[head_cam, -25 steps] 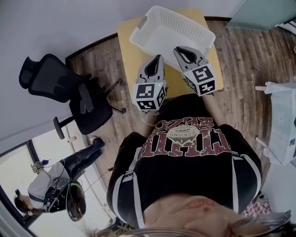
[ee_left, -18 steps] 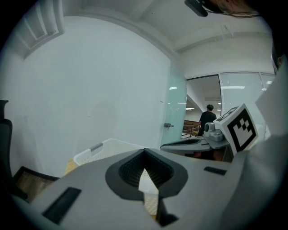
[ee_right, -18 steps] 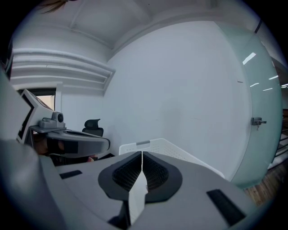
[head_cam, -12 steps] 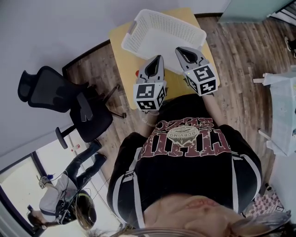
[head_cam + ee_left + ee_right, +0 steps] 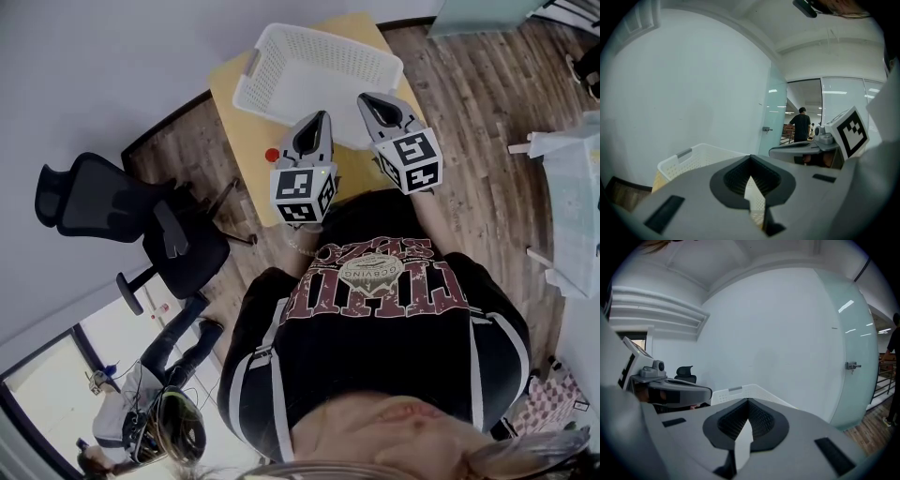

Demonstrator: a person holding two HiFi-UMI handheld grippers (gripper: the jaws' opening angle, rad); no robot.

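A pale wood floor [image 5: 487, 94] spread round a small yellow table [image 5: 246, 131] that stood at 12 o'clock from the person, whose dark printed T-shirt [image 5: 375, 328] filled the lower half of the head view. A black office chair [image 5: 122, 211] stood well apart from the table at 9 o'clock.

On the table lay a white plastic basket [image 5: 309, 75], the nearest thing to both tools. It was rectangular, with low perforated walls, a solid rim and a grey handle slot in its short end. It sat at a slant on the far half of the tabletop, and its inside looked bare. The same basket showed in the left gripper view [image 5: 689, 161] at 10 o'clock from the jaws, and in the right gripper view [image 5: 740, 392] at 12 o'clock just past them.

The left gripper [image 5: 316, 117] hung over the basket's near rim, its marker cube turned toward the person. Its jaws were pressed together at the tips with nothing between them, as its own view [image 5: 750, 159] showed. The right gripper [image 5: 366, 98], at 3 o'clock from the left one and just beside it, hung over the basket's near right corner. Its jaws [image 5: 748, 401] likewise met at the tips and gripped nothing.

A small red thing [image 5: 272, 155], too small to make out, lay on the bare tabletop at 8 o'clock from the left gripper's tips.
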